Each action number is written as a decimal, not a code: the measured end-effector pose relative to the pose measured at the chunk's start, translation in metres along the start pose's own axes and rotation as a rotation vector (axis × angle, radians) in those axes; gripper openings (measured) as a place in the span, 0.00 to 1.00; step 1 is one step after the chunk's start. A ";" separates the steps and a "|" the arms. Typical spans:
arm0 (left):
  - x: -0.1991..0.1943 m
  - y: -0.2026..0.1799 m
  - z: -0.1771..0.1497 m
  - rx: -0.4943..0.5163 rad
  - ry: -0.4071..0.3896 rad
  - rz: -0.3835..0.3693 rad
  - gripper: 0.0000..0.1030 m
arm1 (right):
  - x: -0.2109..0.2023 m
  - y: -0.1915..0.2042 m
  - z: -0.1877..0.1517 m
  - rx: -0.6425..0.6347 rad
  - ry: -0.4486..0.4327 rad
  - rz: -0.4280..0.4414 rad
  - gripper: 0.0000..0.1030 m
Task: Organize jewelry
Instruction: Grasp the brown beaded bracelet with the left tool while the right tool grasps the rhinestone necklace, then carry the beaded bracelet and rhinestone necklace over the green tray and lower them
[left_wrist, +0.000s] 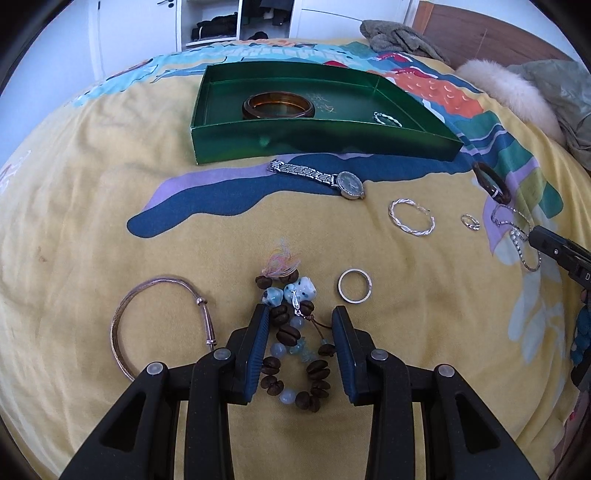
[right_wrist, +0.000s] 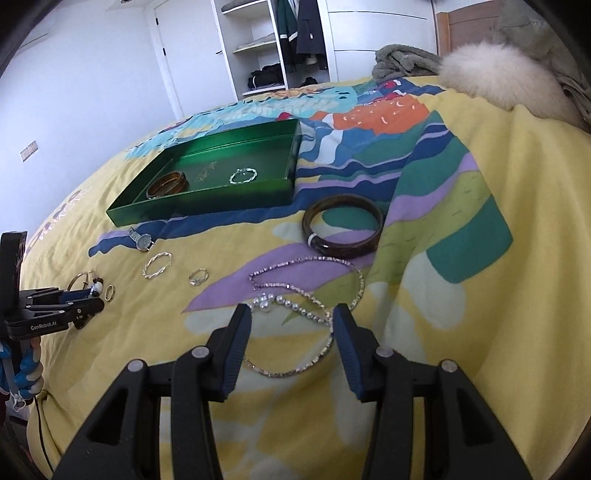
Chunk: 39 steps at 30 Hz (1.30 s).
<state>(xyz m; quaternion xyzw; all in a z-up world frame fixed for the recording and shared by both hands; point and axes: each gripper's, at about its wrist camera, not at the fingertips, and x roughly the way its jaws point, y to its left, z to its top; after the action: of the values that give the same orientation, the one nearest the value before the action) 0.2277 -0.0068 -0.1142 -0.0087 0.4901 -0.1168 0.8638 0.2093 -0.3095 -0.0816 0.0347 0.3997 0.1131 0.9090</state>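
A green tray (left_wrist: 317, 146) (right_wrist: 207, 205) lies on the bed and holds an amber bangle (left_wrist: 279, 107) (right_wrist: 168, 186) and a twisted silver ring (left_wrist: 387, 119) (right_wrist: 243, 175). My left gripper (left_wrist: 301, 317) is open, its jaws either side of a coffee-bean bracelet with blue beads (left_wrist: 295, 343). My right gripper (right_wrist: 291, 315) is open over a silver necklace (right_wrist: 306, 291). A dark bangle (right_wrist: 343, 230), a watch (left_wrist: 325, 179), a twisted silver hoop (left_wrist: 410, 217), a small ring (left_wrist: 470, 221), a plain ring (left_wrist: 354, 286) and a thin bangle (left_wrist: 162, 321) lie loose.
The bed has a yellow patterned cover (left_wrist: 92, 206). A white fur item (right_wrist: 498, 77) and grey clothes (left_wrist: 399, 37) lie at the head end. A wardrobe with shelves (right_wrist: 266, 48) stands beyond the bed.
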 end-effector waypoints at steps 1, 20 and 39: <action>0.000 0.000 0.000 -0.002 -0.001 -0.002 0.33 | 0.003 -0.001 0.002 -0.003 0.003 -0.006 0.43; 0.002 0.002 0.000 -0.011 -0.013 -0.007 0.33 | 0.042 0.001 -0.001 -0.073 0.130 0.045 0.28; -0.022 -0.002 -0.008 -0.021 -0.061 0.006 0.16 | -0.008 0.022 -0.028 -0.035 0.038 0.073 0.05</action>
<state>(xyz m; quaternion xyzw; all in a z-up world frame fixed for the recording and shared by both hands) 0.2098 -0.0031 -0.1000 -0.0198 0.4648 -0.1088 0.8785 0.1798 -0.2905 -0.0911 0.0314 0.4131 0.1539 0.8970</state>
